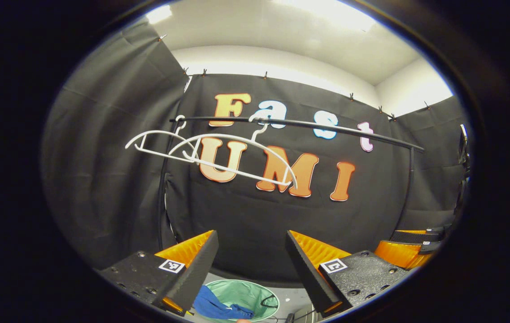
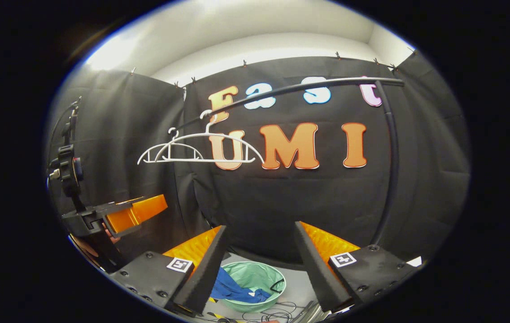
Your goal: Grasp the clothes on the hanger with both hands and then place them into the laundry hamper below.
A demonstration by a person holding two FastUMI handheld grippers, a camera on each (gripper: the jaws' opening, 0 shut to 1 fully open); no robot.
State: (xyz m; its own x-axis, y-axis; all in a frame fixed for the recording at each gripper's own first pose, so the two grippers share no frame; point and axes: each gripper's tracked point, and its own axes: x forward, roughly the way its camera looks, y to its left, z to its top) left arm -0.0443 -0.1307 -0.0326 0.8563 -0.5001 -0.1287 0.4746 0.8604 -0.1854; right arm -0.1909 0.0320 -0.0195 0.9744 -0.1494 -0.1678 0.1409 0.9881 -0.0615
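Two bare white hangers (image 1: 212, 154) hang on the black rail (image 1: 326, 128); the same hangers (image 2: 198, 150) show left of centre in the right gripper view. Blue clothes (image 2: 234, 289) lie draped over the rim of the green laundry hamper (image 2: 261, 278) on the floor below. In the left gripper view the blue clothes (image 1: 214, 307) rest in the hamper (image 1: 250, 294) too. My left gripper (image 1: 250, 264) is open, holding nothing, raised above the hamper. My right gripper (image 2: 259, 258) is open and holds nothing as well. The left gripper (image 2: 136, 213) also appears at the left of the right gripper view.
The rail's upright black post (image 2: 391, 161) curves down on the right. Loose cables (image 2: 277, 314) lie on the grey floor beside the hamper. A device on a stand (image 2: 66, 161) is at the far left. Black cloth walls close the booth on three sides.
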